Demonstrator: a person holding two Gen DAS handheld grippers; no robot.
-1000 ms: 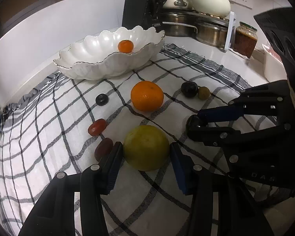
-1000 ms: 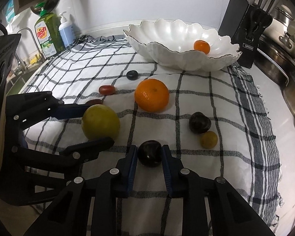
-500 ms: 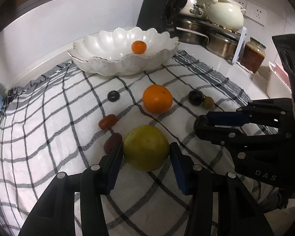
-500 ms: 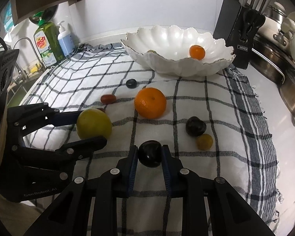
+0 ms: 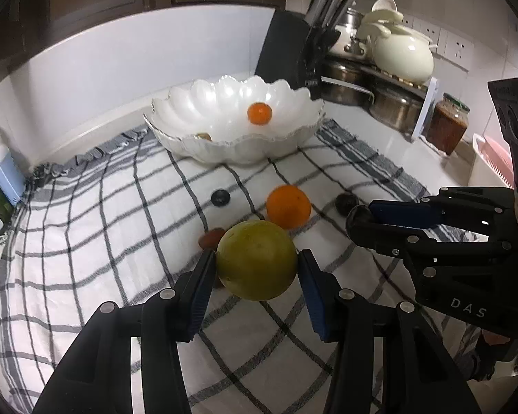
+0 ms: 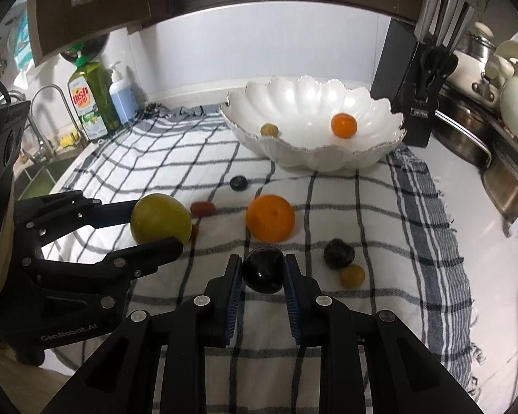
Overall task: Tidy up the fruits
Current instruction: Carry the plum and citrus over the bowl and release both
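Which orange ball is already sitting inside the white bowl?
The small orange fruit is in the white bowl. The big orange is much larger and lies on the checked cloth outside it.

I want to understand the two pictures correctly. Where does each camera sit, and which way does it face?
Left wrist: on the left claw, facing the white bowl; its fingers grip the yellow-green fruit; the right claw shows alongside.
Right wrist: on the right claw, facing the bowl; its fingers grip the dark plum; the left claw shows alongside.
Shared: bowl, big orange, checked cloth.
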